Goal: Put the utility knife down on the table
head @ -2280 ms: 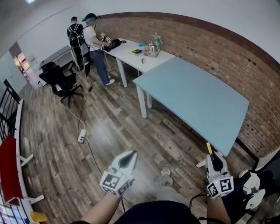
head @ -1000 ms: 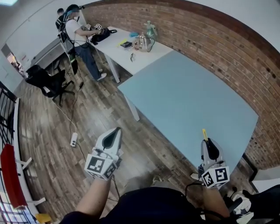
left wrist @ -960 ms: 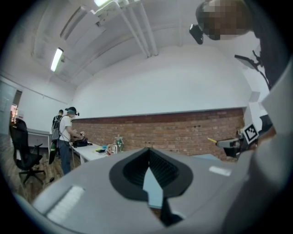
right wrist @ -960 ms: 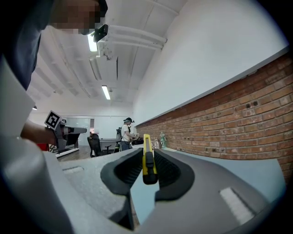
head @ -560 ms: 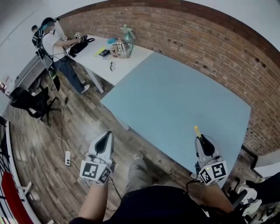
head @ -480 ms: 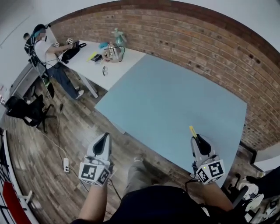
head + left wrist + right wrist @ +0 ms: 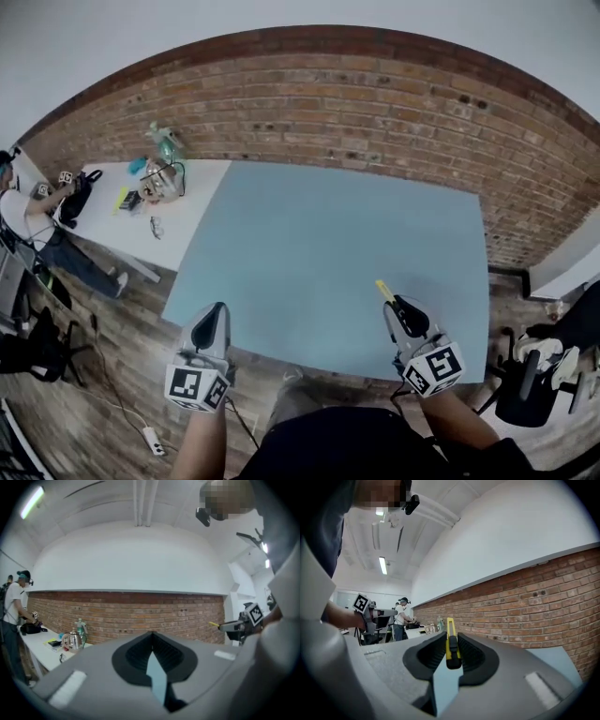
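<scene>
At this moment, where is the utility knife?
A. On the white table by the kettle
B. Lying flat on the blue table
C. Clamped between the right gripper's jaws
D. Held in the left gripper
C: the right gripper view shows the yellow utility knife pinched between the jaws of the right gripper, held over the blue table.

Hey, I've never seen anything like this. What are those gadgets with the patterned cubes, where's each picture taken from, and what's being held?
No robot: a person holds a hand-held gripper in each hand; the cubes are part of them. The wide picture comes from a camera on the person's head, looking down at a blue table with nothing on it. The other two come from cameras riding on each one, looking along its jaws. The right hand-held gripper is shut on a yellow knife. The left hand-held gripper is shut and empty.
</scene>
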Action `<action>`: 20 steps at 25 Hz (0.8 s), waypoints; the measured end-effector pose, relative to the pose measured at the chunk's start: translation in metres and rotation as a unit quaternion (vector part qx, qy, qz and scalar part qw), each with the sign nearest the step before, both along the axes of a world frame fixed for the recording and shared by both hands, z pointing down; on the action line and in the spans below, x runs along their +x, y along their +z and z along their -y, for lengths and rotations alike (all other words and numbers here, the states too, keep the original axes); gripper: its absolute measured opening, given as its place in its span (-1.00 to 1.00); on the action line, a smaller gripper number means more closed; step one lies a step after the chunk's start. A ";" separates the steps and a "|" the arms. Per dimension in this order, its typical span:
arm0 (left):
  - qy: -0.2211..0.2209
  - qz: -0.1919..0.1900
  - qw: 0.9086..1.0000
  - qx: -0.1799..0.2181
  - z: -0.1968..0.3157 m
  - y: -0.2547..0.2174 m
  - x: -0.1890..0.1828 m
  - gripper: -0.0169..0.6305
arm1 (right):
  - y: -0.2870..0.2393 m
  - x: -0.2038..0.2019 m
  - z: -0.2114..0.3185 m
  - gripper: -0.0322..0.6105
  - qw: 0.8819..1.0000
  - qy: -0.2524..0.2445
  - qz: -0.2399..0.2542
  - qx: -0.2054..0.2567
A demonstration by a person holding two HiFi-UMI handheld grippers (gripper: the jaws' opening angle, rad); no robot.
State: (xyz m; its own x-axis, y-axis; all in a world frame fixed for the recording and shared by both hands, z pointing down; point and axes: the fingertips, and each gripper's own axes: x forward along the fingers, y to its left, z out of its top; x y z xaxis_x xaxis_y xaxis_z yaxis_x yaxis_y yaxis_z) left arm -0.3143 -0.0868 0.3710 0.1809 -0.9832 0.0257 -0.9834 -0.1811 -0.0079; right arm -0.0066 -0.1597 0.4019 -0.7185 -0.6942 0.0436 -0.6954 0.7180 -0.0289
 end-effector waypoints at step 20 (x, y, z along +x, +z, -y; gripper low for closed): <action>0.277 -0.010 0.960 -0.031 0.206 0.020 0.008 -0.94 | -0.030 -0.009 0.078 -0.66 0.965 0.260 -0.019 0.006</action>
